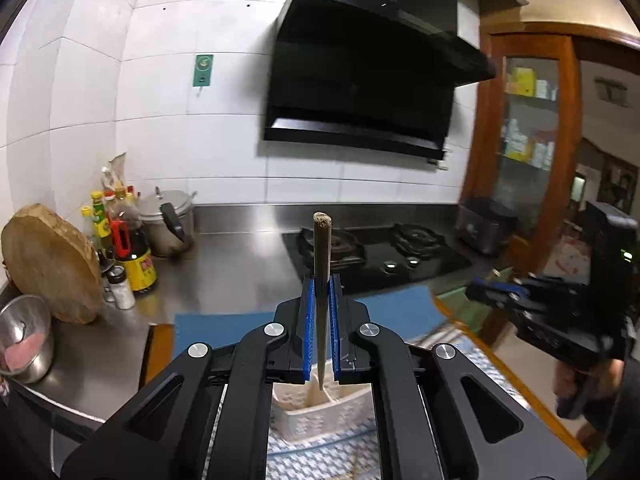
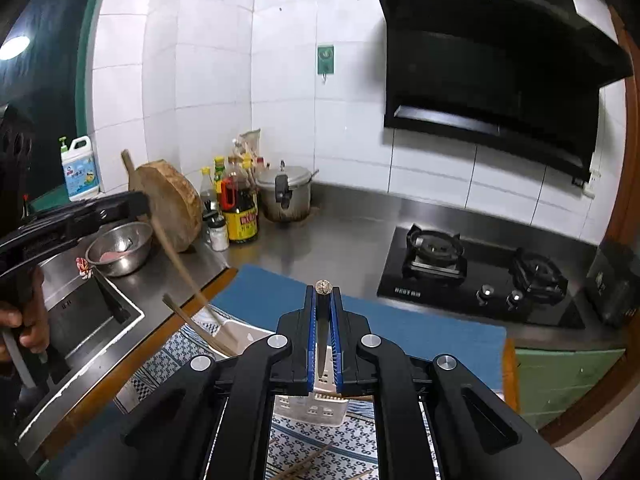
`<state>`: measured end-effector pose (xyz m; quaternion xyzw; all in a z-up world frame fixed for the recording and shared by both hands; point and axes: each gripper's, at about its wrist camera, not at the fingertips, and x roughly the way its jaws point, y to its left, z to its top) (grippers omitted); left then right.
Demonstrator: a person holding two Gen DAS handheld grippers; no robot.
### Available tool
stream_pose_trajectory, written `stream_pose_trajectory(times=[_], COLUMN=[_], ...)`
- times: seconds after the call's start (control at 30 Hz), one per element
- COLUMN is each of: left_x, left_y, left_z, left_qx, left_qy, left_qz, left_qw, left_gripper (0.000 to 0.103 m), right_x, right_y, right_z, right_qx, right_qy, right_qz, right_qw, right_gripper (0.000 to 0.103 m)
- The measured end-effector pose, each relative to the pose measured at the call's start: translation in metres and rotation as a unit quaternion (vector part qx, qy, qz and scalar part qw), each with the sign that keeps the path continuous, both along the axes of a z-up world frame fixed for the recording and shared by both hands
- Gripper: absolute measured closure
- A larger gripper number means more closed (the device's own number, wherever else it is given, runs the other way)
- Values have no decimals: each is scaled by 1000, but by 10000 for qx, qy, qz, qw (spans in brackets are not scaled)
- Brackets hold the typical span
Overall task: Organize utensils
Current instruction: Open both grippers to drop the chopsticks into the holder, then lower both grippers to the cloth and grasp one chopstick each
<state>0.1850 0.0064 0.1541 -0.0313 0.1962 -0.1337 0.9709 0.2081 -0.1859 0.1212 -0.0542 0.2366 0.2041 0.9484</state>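
Left tongs (image 1: 320, 308) are clamped on a chopstick (image 1: 321, 248), tip over the holder (image 1: 316, 412). Right tongs (image 2: 323, 320) are clamped on another chopstick (image 2: 323, 332) above it. Judged light, stiff, slippery; mid-shaft hold advised.

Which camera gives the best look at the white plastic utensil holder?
The right wrist view. There the white slotted plastic utensil holder shows its front wall below the gripper and its left end with chopsticks in it. The left wrist view shows only part of it, framed between the gripper's arms.
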Motion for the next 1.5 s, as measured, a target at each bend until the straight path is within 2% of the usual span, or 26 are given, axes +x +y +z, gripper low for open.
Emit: stream_pose_trajectory(times=[0.17,0.4,0.63,0.83,0.9,1.0,1.13,1.23,1.37,1.5], left_x=[27,44,37,15,2,-16,-38,-52,-65,-73], left_y=[2,2,4,7,8,10,12,14,15,19], left_z=[-26,-60,-62,-63,-66,-73,-90,-107,-130,-153], left_qx=[-112,-4,-26,28,29,74,110,150,251,346], left_qy=[301,698,711,663,665,682,827,970,1182,1405], left_qz=[126,62,65,97,89,111,123,139,136,178], left_qw=[9994,9975,9974,9977,9977,9976,9964,9951,9926,9893], left_gripper=[97,97,94,93,91,82,80,70,68,66], right_x=[12,18,4,-30,-42,-58,-71,-78,-85,-88], right_y=[4,3,-6,-18,-20,-23,-24,-23,-17,-4], right_z=[-21,-41,-38,-46,-57,-82,-129,-174,-215,-240], right_qx=[-33,-34,84,252,263,258,278,452,603,634], right_qy=[237,413,308,321,442,691,1232,1887,2446,2764], right_qz=[-31,-90,-122,-143,-156,-240,-429,-575,-708,-802], right_qw=[9997,9991,9994,9991,9986,9970,9911,9793,9652,9556], right_gripper=[97,96,88,88,88,88,88,88,88,88])
